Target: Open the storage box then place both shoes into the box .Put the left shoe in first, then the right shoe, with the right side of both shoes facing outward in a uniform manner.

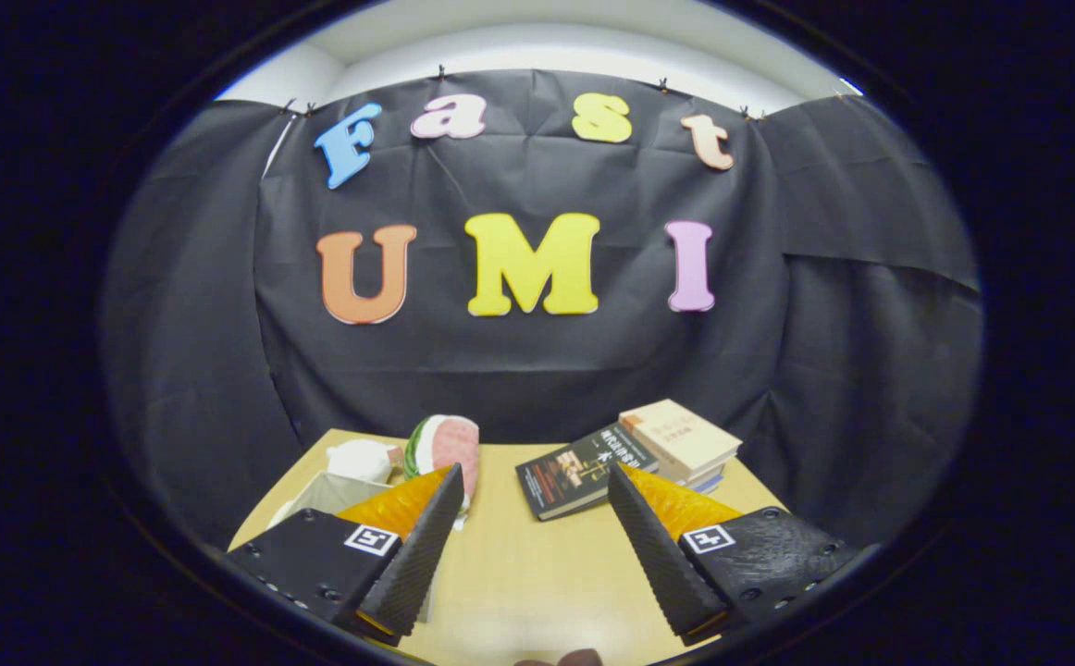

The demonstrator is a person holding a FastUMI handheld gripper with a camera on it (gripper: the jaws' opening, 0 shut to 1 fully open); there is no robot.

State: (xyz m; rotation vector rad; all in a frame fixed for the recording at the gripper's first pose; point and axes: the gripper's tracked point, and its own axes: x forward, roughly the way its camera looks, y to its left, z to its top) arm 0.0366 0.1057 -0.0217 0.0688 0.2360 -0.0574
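My gripper is open above the wooden table, its two black ribbed fingers spread wide with bare tabletop between them. Behind the left finger lies a pale box-like thing, perhaps the storage box, mostly hidden by that finger. Beyond it sits a white object and a pink, green and white object that may be shoes; I cannot tell for sure.
A dark book lies flat just beyond the right finger, and a stack of books sits behind it at the table's far right. Black cloth walls close the booth behind the table.
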